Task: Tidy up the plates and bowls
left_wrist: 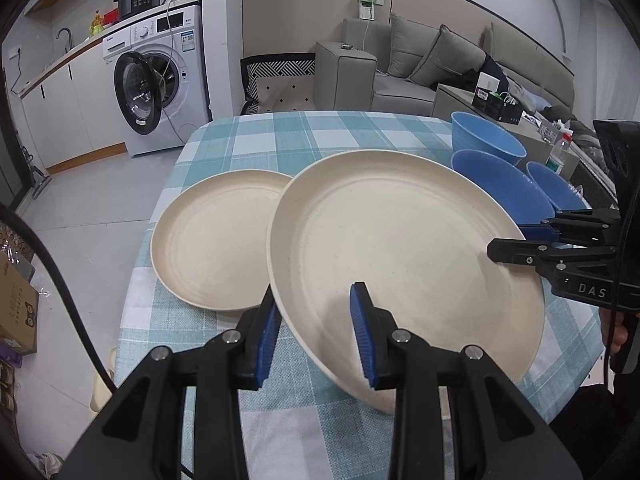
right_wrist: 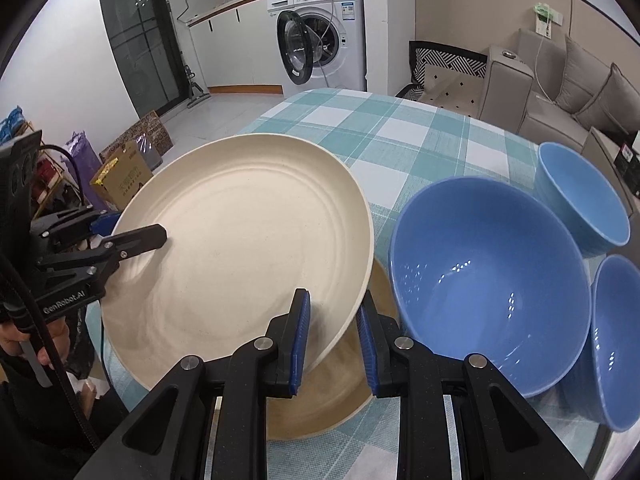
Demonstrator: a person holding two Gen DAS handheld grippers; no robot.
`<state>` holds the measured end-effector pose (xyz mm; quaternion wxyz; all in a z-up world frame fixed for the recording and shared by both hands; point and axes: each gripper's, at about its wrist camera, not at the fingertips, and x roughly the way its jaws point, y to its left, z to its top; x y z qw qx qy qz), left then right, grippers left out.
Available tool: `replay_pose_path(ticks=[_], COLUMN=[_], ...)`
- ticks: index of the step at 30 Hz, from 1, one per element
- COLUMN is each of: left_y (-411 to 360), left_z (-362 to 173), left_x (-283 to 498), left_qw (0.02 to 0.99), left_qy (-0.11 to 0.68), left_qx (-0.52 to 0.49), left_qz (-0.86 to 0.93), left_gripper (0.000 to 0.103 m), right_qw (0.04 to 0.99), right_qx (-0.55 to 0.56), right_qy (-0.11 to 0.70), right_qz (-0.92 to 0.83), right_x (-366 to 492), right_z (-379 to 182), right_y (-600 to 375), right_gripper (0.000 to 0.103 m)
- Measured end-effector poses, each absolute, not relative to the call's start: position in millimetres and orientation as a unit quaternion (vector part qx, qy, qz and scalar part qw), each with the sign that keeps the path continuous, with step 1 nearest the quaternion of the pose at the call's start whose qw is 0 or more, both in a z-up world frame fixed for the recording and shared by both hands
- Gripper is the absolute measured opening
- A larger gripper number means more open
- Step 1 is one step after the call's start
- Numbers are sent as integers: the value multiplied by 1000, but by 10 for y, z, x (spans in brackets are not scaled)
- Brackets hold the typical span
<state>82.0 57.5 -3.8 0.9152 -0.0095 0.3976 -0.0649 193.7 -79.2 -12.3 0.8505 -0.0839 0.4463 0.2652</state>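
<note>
My left gripper (left_wrist: 320, 336) and right gripper (right_wrist: 334, 344) each clamp opposite rims of the raised cream plate (left_wrist: 400, 248), tilted above the checked tablecloth (left_wrist: 248, 136). A second plate (left_wrist: 212, 240) lies just beside and partly under it; I judge it should be lowered level onto that one. Matte, speckled, ringed plates; three glossy blue bowls (right_wrist: 480, 256) stand nearby

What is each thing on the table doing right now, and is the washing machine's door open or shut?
Held plate: lifted, tilted, gripped at its rim from two sides.
Left gripper: shut on the held plate.
Right gripper: shut on the held plate.
Other plate: flat on the table, empty.
Blue bowls: upright, empty, on the table.
Washing machine door: open.
</note>
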Motion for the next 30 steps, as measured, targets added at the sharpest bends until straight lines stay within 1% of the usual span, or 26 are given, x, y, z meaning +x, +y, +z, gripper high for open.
replay_pose_path(ticks=[17, 30], left_y=[461, 344], left_z=[-267, -380], left_x=[790, 792], left_qw=[905, 900], left_qy=[420, 429], left_qx=[10, 34], left_qz=[-68, -67], left_gripper=[33, 35], right_qw=[849, 853], right_qx=[-92, -106], right_qy=[459, 458], right_qz=[245, 225], right_x=[1793, 1728], right_z=[-431, -514], right_y=[-834, -857], right_gripper=[24, 25])
